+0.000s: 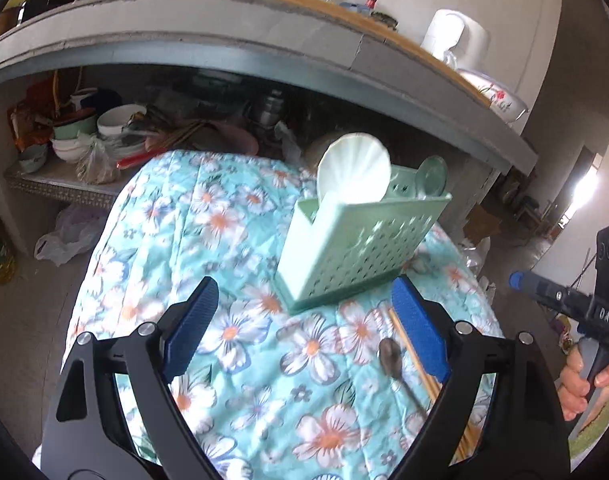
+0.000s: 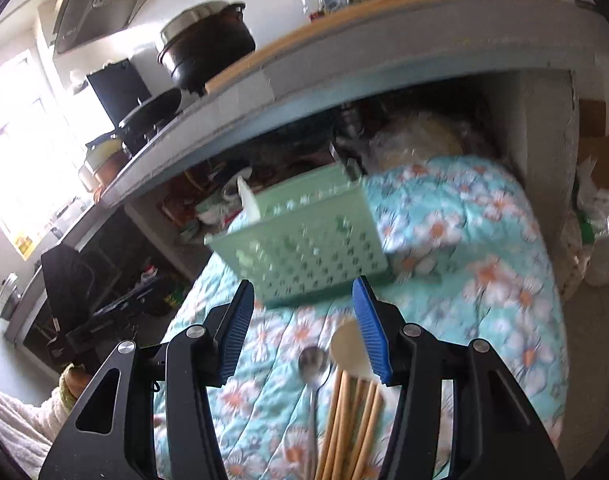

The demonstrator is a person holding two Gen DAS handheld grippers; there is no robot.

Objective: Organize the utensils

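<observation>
Blue-padded, your left gripper stood wide open over the floral cloth with nothing between its jaws. Your right gripper stood about half open, also holding nothing; the pads touched no utensil.

From the right wrist view, the steel spoon, the wooden spoon and the chopsticks lay bunched on the cloth just below and between the right jaws, the wooden spoon's bowl against the inside of the right-hand pad. From the left wrist view, the spoon and chopsticks lay beside that gripper's right-hand pad, partly hidden by it. The green caddy stood on the cloth just beyond both grippers' tips, already holding a white shell-shaped scoop and a green ladle.

The trouble I would expect came from that bunching. If you had closed the right jaws there, they would likely have caught several pieces at once, or pinched only the spoon's edge and let it twist out. The cloth was soft and quilted, so the pads could have snagged a fold and dragged the pile. The caddy looked light and stood close ahead; a nudge from either gripper could have tipped it. Both grippers worked near the same pile, so they risked knocking together.
</observation>
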